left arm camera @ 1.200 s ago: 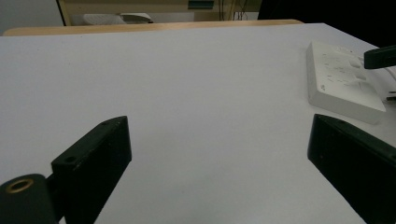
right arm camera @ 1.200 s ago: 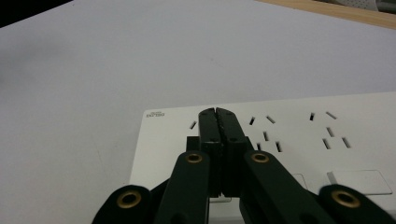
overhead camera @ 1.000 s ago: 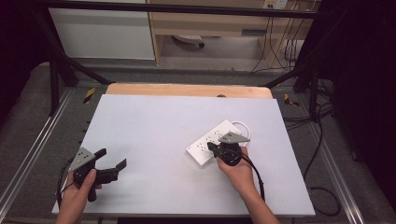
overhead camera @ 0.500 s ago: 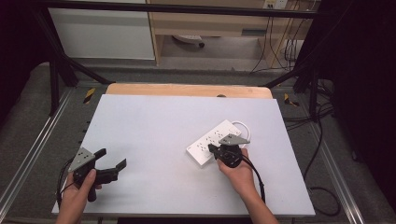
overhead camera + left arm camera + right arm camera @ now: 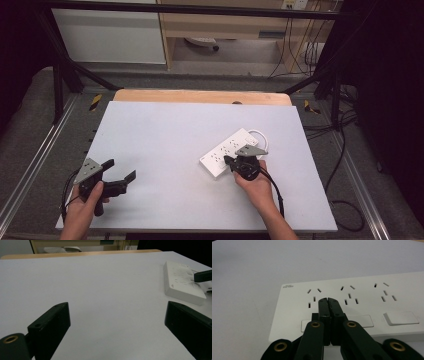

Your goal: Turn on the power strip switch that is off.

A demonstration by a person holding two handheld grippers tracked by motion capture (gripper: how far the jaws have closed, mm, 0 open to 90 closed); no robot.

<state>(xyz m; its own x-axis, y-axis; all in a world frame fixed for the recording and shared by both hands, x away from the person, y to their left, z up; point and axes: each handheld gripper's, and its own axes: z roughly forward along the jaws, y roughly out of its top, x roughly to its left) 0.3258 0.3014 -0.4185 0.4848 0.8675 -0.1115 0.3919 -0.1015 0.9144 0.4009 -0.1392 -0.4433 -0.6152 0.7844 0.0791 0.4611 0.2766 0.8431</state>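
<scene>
On the white table (image 5: 165,130), the right gripper (image 5: 328,301), jaws together, rests on the power strip (image 5: 362,293); left gripper (image 5: 122,175) gapes, idle.

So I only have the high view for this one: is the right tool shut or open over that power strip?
Observer: Shut. In the right gripper view the right tool has its two jaws pressed together with nothing between them, tips over the power strip near its end sockets.
Operator: Can you see switches on the strip?
Observer: Yes, white rocker switches run along the near edge, one per socket group.
Operator: And the left tool?
Observer: Open. In the left gripper view the left tool has its jaws wide apart over the bare white table, with the strip off to the right, well clear.
</scene>
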